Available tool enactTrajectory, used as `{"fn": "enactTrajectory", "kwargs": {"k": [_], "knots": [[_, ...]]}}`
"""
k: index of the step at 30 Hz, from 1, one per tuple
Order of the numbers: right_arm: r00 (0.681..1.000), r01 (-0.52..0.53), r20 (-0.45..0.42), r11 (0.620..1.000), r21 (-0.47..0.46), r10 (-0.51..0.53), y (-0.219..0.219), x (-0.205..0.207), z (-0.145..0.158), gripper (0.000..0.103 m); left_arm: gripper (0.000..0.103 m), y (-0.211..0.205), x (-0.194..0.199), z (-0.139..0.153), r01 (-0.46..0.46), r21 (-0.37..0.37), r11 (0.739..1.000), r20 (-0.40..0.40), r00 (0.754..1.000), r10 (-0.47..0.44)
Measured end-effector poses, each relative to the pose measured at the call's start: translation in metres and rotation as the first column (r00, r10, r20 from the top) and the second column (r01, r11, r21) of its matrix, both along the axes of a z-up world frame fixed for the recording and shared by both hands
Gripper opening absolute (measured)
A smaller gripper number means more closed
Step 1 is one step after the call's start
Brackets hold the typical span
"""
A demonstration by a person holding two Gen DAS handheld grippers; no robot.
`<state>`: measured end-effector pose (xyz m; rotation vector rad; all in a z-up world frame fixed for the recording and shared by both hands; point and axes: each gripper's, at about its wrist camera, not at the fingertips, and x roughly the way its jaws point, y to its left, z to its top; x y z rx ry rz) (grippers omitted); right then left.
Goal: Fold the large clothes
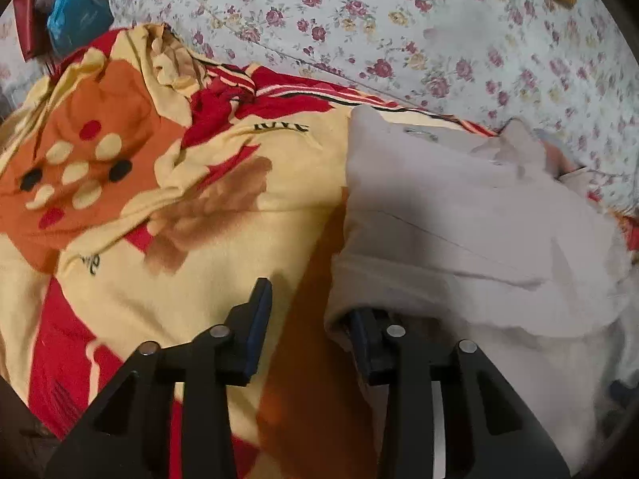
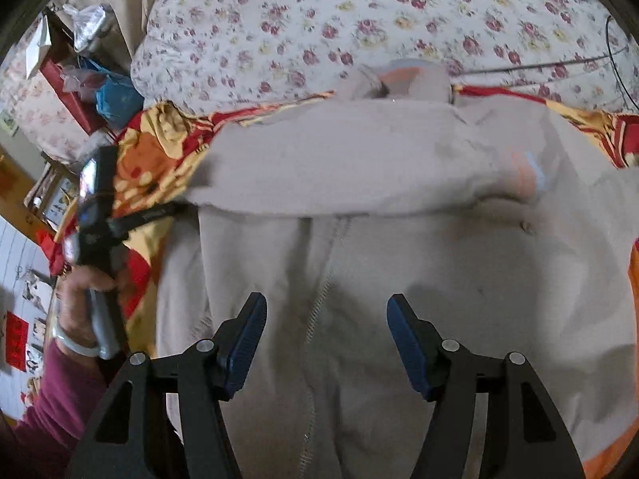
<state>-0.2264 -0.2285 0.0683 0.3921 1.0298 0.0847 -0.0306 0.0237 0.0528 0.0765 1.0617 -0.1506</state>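
A large pale grey zip-up garment (image 2: pixel 399 247) lies spread on a yellow, red and orange blanket (image 1: pixel 159 219). One sleeve is folded across its chest. In the left wrist view the garment (image 1: pixel 459 231) lies at the right. My left gripper (image 1: pixel 309 311) is open at the garment's left edge, its right finger under the cloth edge. It also shows in the right wrist view (image 2: pixel 175 207), held by a hand. My right gripper (image 2: pixel 326 319) is open and empty, above the garment's zipper.
A floral quilt (image 2: pixel 319 20) lies behind the blanket. Bags and a red box (image 2: pixel 100 80) stand at the far left. A thin cable (image 2: pixel 559 64) runs across the quilt at the right. A person's maroon sleeve (image 2: pixel 52 411) is at lower left.
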Motion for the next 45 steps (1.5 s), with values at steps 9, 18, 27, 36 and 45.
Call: {"fn": "enactTrajectory", "kwargs": {"k": [9,18,27,36,45], "knots": [[1.000,-0.027,0.016,0.999,0.031,0.026,0.007,-0.005,0.002,0.065,0.067,0.004,-0.051,0.021,0.134,-0.123,0.983,-0.054,0.988,-0.142],[0.999,-0.026,0.028,0.996,0.084,0.024,0.006,-0.007,0.002,0.065,0.065,-0.014,-0.099,-0.010,0.206,-0.033,0.978,-0.096,0.973,-0.209],[0.999,-0.002,0.041,0.997,0.078,-0.001,0.000,-0.013,0.010,0.065,0.002,-0.002,-0.110,0.004,0.223,-0.041,0.974,-0.078,0.971,-0.226],[0.997,0.020,-0.068,0.999,-0.027,-0.021,-0.006,-0.006,-0.022,0.066,0.000,0.019,-0.096,0.021,0.109,-0.064,0.992,-0.010,0.994,-0.109],[0.994,0.095,0.053,0.994,-0.059,-0.092,-0.037,0.007,0.018,0.067,0.068,-0.044,-0.066,0.043,0.156,-0.169,0.973,0.069,0.987,-0.146]]}}
